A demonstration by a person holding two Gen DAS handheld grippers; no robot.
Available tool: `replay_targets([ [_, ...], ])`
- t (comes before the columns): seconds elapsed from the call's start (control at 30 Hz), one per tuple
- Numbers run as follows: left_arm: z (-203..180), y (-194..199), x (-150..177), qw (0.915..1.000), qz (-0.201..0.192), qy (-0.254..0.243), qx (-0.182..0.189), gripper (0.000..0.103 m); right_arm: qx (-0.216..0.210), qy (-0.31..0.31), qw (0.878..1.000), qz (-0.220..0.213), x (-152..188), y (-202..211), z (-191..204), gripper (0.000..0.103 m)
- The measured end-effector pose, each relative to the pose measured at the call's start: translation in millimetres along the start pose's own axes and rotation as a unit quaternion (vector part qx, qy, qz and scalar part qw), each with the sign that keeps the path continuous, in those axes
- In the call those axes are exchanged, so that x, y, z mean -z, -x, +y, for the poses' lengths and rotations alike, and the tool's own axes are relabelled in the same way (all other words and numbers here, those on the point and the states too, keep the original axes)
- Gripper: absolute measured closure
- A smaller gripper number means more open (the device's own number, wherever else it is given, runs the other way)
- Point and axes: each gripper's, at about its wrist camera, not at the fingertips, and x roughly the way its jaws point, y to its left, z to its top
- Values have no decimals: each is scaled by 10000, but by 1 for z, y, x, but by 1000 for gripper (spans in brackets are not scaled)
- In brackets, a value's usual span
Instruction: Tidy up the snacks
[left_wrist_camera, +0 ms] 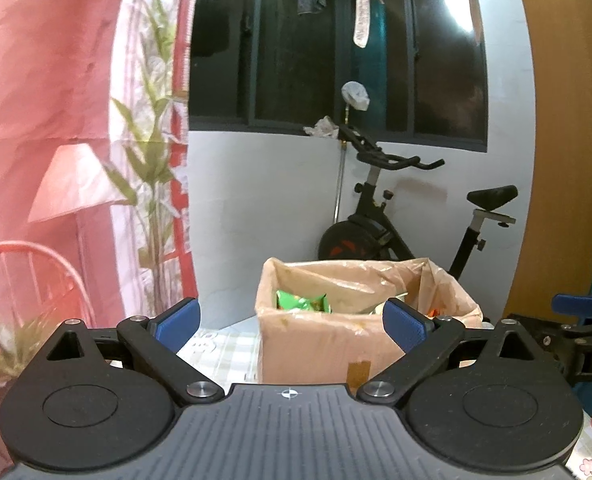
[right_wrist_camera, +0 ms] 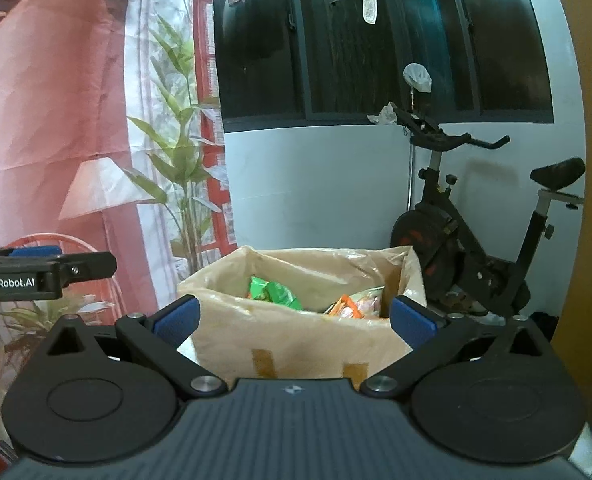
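Note:
A cardboard box (left_wrist_camera: 316, 348) lined with a clear plastic bag stands on the table ahead of both grippers; it also shows in the right wrist view (right_wrist_camera: 296, 340). Inside lie a green snack packet (left_wrist_camera: 302, 302) (right_wrist_camera: 273, 290) and an orange packet (right_wrist_camera: 346, 306). My left gripper (left_wrist_camera: 291, 322) is open and empty, just short of the box's near side. My right gripper (right_wrist_camera: 293, 322) is open and empty, also in front of the box. Each gripper shows at the edge of the other's view, the right one (left_wrist_camera: 576, 308) and the left one (right_wrist_camera: 47, 266).
A checked tablecloth (left_wrist_camera: 219, 350) covers the table under the box. An exercise bike (right_wrist_camera: 476, 248) stands behind by the white wall. A printed backdrop with lamp and plants (right_wrist_camera: 95, 140) hangs at left. A wooden panel (left_wrist_camera: 556, 140) is at right.

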Motion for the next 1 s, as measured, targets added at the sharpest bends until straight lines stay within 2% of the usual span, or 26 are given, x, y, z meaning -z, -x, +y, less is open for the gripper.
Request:
replay_targets([
  [0.47,-8,33,4,9990,-205,-164,-362,4,91,-99,9999,-28,4,30,10,0],
  [1.0,-6,42,4,9985,-308,-94,-453,4,150,-88,9998,-17,6,34,12,0],
])
